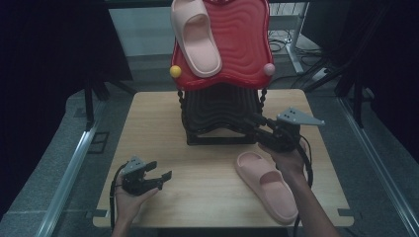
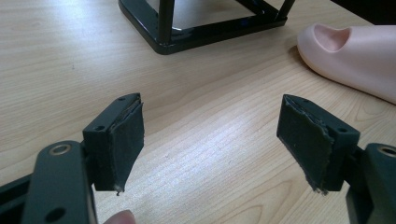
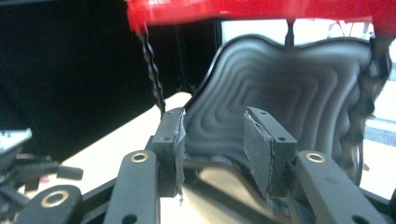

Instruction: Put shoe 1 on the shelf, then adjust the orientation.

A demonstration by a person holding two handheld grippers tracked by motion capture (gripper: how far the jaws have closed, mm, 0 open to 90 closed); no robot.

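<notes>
A two-tier rack stands at the back middle of the wooden table, with a red wavy top shelf and a black wavy lower shelf. One pink slipper lies on the red shelf. A second pink slipper lies on the table at front right, also visible as the slipper. My right gripper points left at the black shelf's right front corner. Its jaws are partly apart, and the black shelf and its rim show in the gap of the right gripper. My left gripper rests open at front left; the left gripper holds nothing.
The rack's black base frame sits ahead of the left gripper. A yellow ball and a pink ball cap the red shelf's front corners. Twisted black posts link the shelves. Dark curtains and metal rails surround the table.
</notes>
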